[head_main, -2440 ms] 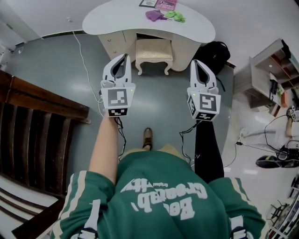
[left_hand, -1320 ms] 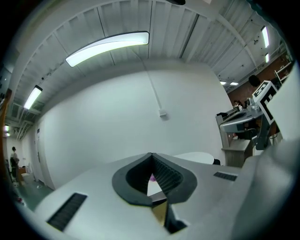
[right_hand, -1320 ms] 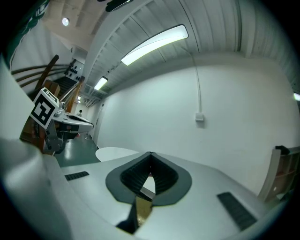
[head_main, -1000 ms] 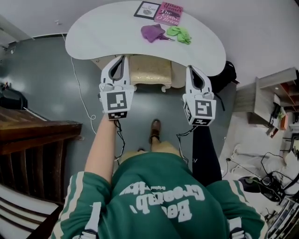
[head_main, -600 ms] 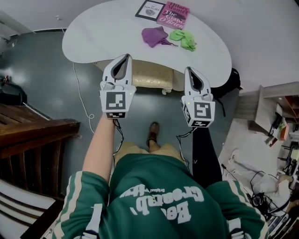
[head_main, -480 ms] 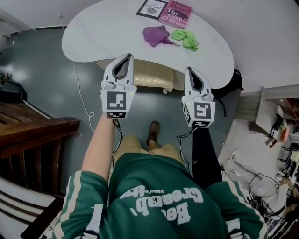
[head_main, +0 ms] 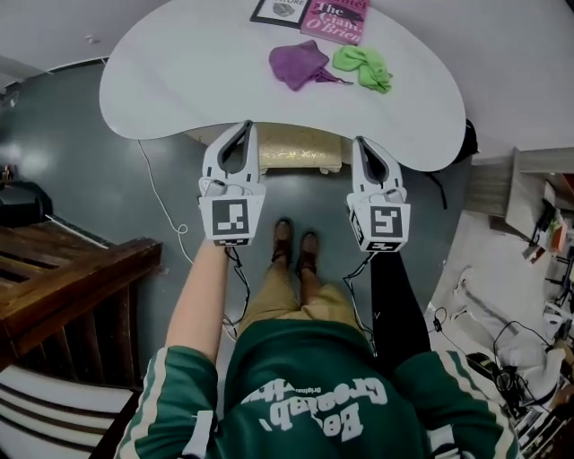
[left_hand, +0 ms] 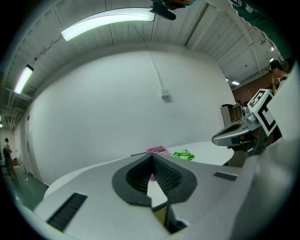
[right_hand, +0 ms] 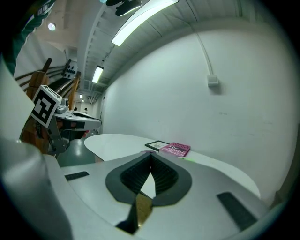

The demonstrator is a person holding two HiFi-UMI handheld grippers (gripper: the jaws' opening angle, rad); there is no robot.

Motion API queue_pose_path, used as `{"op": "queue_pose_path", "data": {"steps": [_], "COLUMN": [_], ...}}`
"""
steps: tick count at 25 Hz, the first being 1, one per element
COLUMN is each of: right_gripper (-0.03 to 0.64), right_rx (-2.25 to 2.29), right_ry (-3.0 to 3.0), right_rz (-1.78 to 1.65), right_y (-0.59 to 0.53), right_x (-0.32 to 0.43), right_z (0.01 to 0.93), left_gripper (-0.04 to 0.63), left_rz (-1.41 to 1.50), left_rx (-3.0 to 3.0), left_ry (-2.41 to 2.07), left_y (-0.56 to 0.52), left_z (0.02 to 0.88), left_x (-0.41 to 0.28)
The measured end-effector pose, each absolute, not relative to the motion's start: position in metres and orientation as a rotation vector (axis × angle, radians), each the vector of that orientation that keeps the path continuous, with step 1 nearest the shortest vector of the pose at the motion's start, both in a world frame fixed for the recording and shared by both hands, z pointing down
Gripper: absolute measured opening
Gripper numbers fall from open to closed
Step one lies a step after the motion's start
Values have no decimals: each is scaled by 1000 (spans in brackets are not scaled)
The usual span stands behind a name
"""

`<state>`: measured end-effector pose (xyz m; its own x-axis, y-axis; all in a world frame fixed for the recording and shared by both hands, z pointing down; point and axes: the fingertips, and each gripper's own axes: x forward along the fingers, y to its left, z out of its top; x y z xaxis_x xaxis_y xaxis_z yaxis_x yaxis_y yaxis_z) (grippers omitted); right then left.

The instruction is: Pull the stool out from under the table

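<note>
Well, in the head view the stool [head_main: 296, 154] is tucked under the white table [head_main: 179, 81], in the upper middle of the frame. Only its gold front edge peeks out. My left gripper [head_main: 246, 126] and right gripper [head_main: 358, 142] hang near that edge, one at each side. I cannot tell if they touch it. A purple cloth [head_main: 300, 63], a green cloth [head_main: 363, 67] and two books [head_main: 309, 11] lie on the table, near the top of the frame.

In the left gripper view, the jaws are pressed together in the lower middle of the frame, with nothing in them. Past them I see the table top and the green cloth.

In the right gripper view, those jaws are pressed together too, and they are empty. A small gold patch [right_hand: 140, 206] shows low in the gap, maybe the stool.

So I think the job has not started yet. The stool is not grabbed and not pulled out. I have to open the jaws, take hold of the front edge, and pull it toward me.
</note>
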<state>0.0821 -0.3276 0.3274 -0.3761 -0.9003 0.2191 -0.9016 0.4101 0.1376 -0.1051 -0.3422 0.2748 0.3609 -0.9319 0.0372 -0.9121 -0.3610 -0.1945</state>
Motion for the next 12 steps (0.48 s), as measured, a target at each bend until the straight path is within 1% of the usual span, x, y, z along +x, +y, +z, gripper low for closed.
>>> {"op": "queue_pose_path", "data": {"steps": [7,12], "right_gripper": [8,8], "right_rx": [1609,1597], "right_ry": [-2345,-2269], "right_rz": [66,68], "right_y": [-339,-340], "right_x": [70,66], "right_z": [383,430], "left_gripper": [15,15], "left_rz": [-207,-265], "left_rx": [-2540,-2571], "left_ry": [1688,1711], "left_y": [-365,-372], "left_z": [338,399], "left_x": [-127,-139]}}
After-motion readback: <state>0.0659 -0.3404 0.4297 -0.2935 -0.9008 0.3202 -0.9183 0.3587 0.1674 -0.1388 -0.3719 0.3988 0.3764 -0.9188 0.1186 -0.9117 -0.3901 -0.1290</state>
